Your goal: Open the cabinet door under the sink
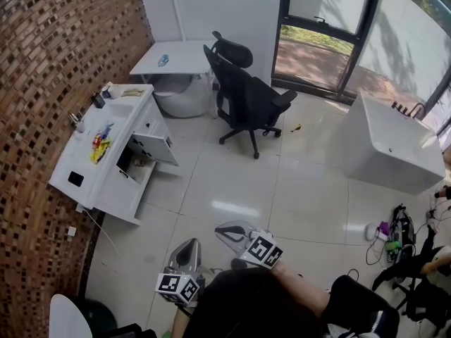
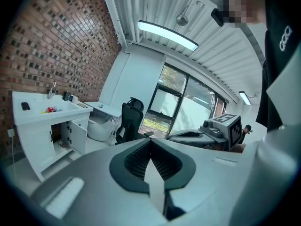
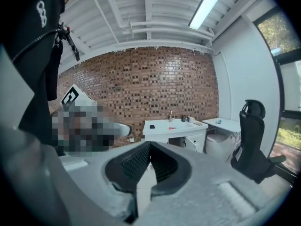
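The white sink cabinet (image 1: 99, 182) stands against the brick wall at the left of the head view. One cabinet door (image 1: 156, 146) under the basin hangs open, swung out over the floor, with the dark inside showing beside it. Both gripper views show it from afar: the cabinet door (image 2: 77, 134) and the cabinet door (image 3: 193, 143). My left gripper (image 1: 190, 245) and right gripper (image 1: 221, 228) are held close to my body, well away from the cabinet. The left gripper (image 2: 150, 140) and the right gripper (image 3: 149, 144) are both shut with nothing between the pads.
A black office chair (image 1: 243, 97) stands mid-room, with a toilet (image 1: 180, 94) and a white shelf (image 1: 173, 56) behind the cabinet. A white bathtub (image 1: 394, 143) is at the right, bags and cables (image 1: 398, 238) on the floor below it. Small items (image 1: 101, 145) lie on the countertop.
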`<state>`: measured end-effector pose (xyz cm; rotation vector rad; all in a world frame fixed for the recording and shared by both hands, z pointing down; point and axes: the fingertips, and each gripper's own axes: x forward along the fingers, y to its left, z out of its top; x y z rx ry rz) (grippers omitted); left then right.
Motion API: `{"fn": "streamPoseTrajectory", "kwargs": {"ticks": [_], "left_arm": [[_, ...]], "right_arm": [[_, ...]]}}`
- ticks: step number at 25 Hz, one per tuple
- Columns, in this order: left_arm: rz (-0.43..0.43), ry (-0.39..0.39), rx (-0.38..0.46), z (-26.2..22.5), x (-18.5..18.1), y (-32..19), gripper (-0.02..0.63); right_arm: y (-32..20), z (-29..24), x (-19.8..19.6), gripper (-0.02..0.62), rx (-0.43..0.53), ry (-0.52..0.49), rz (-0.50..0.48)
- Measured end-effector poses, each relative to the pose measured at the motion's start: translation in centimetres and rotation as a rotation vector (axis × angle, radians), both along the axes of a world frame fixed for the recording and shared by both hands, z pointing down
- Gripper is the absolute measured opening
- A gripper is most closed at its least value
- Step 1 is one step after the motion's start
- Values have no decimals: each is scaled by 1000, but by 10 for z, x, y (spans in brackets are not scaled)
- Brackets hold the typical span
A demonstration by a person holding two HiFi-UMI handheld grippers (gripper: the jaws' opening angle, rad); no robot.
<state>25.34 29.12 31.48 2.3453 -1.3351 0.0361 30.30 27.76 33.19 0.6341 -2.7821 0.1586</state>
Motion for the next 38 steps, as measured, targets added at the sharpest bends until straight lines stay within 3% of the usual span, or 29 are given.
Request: {"fn": "streamPoseTrajectory", "kwargs": {"ticks": [24, 38], "left_arm": [[-79, 9, -29, 17, 5, 28, 17], [-61, 3, -38, 16, 17, 32, 17]], "right_arm": [[17, 13, -7, -9, -20, 13, -114], [20, 19, 3, -9, -38, 19, -99]]}}
